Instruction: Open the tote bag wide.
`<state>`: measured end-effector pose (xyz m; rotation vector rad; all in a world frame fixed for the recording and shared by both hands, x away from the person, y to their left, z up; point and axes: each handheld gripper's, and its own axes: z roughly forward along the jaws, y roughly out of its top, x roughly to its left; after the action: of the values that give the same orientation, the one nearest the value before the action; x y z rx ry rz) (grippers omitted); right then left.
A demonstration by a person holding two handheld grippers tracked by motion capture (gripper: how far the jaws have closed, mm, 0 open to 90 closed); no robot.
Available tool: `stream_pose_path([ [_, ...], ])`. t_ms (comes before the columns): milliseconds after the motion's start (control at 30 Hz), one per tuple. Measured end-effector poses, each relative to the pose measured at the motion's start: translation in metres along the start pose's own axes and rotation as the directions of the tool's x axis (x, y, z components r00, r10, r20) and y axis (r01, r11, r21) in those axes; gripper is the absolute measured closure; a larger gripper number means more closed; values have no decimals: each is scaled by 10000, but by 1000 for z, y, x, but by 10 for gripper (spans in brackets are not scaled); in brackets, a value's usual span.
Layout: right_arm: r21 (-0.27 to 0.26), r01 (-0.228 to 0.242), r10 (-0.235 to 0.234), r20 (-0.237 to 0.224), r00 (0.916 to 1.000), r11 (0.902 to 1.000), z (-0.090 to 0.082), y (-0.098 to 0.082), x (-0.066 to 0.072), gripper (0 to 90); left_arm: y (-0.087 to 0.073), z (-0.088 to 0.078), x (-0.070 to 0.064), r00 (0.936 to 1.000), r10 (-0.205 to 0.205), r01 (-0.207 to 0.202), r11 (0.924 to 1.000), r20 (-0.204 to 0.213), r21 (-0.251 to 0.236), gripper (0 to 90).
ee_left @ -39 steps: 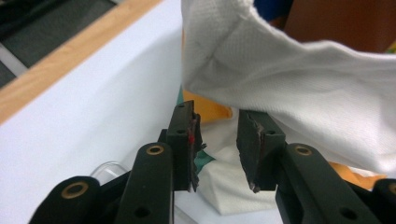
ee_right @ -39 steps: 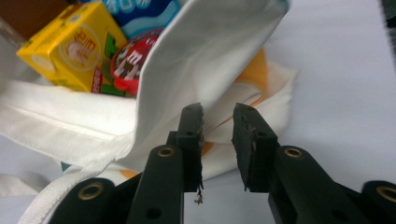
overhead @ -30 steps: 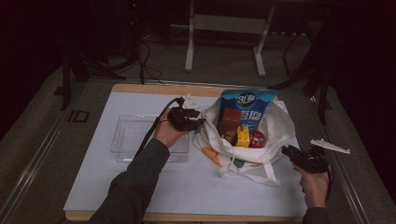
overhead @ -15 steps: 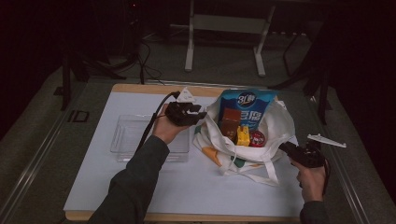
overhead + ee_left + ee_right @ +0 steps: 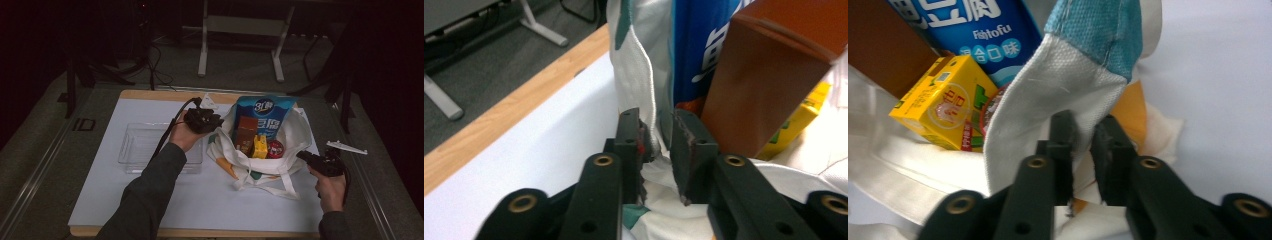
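On the desk (image 5: 125,200), right of middle, white tote bag (image 5: 260,167) sits stuffed with snacks. Left tool (image 5: 656,145) and right tool (image 5: 1083,145) have just been closing, each now pinching bag rim cloth. Step: spreading the mouth. Next, probably pull the rims apart evenly.

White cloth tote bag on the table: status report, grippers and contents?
Left gripper and right gripper have just closed, each pinching the white cloth tote bag's rim. Blue snack pouch, brown carton, yellow box inside. Nothing in the way.
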<state>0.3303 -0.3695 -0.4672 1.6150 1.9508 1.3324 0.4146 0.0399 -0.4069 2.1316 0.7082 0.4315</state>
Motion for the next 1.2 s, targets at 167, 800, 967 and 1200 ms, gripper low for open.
stream_pose_path([
  [167, 158, 145, -148, 154, 9998, 9998, 7, 1, 3, 863, -3, 9, 0, 9997, 98, -90, 9991, -208, 419, 811],
  [800, 1259, -220, 97, 972, 9952, 9918, 50, -25, -4, 881, -22, 53, -12, 9967, 609, -488, 9778, -532, 2039, 809],
  [967, 1279, -242, 98, 1117, 9937, 9915, 53, -28, -4, 883, -26, 61, -13, 9948, 735, -544, 9686, -705, 2427, 811],
  [1200, 1420, -98, -101, 1387, 9903, 9898, 51, -26, 0, 860, -29, 64, -13, 9948, 705, -488, 9635, -734, 2633, 807],
])
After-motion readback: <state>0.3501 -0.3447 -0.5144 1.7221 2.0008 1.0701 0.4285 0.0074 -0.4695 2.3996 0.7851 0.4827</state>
